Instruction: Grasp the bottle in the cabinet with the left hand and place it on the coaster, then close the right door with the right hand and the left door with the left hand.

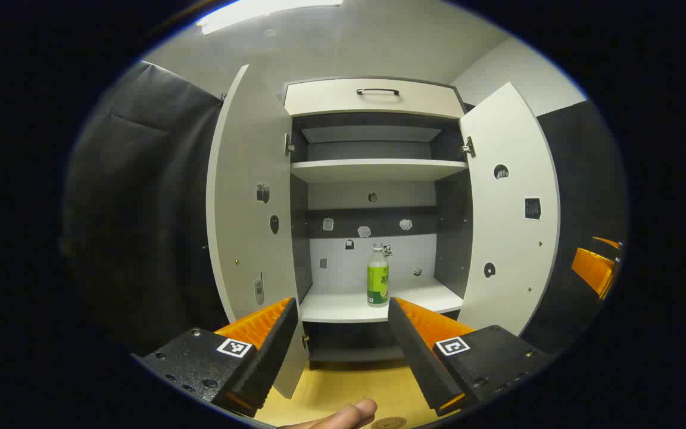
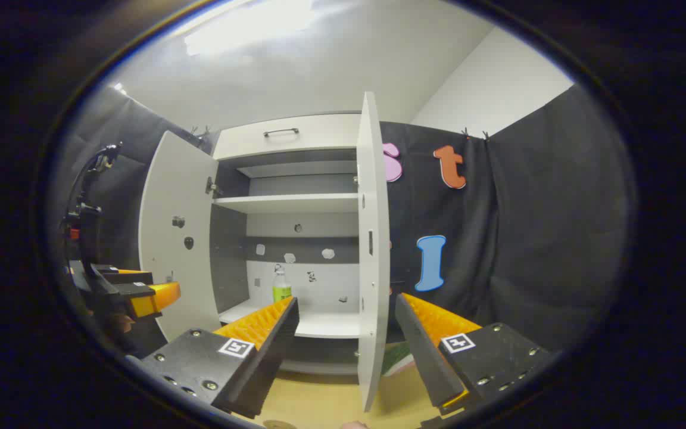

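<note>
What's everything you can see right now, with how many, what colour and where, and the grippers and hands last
Cabinet: one, white with grey inner walls, straight ahead, both doors open.
Left door: one, white, swung open.
Right door: one, white, swung open; seen edge-on in the right gripper view.
Drawer handle: one, dark, top front of the cabinet.
Bottle: one, clear with a green label, upright on the lower shelf.
Upper shelf: one, white, nothing visible on it.
Table: one, light wood, below the cabinet.
Coaster: one, brownish, at the table's near edge, partly cut off.
Left gripper: one, jaws apart, facing the bottle.
Right gripper: one, jaws apart, either side of the right door's edge.
Fingertip: one, bottom of the left gripper view.
</note>
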The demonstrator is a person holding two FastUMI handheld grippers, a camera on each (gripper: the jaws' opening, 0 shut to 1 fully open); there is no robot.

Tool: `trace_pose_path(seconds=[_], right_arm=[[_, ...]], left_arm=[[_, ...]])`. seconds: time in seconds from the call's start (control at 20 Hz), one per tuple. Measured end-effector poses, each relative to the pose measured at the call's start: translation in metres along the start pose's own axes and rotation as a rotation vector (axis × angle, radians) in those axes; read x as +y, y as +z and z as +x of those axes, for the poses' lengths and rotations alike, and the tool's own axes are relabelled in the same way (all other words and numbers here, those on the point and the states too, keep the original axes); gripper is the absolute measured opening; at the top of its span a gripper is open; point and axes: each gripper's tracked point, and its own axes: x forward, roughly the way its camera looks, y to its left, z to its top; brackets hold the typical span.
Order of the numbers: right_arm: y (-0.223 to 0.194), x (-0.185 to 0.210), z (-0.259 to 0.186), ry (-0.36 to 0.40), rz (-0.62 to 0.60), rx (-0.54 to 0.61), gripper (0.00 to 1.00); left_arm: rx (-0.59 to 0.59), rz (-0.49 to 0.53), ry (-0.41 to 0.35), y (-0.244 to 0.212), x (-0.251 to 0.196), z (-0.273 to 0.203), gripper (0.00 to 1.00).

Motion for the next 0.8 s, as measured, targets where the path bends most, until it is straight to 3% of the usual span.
trace_pose_path(seconds=[0.8], right_arm=[[-0.007,0.034,0.031,0.002,0.023,0.008,0.99]], left_arm=[[0.006,0.024,-0.008,0.000,0.038,0.027,0.96]])
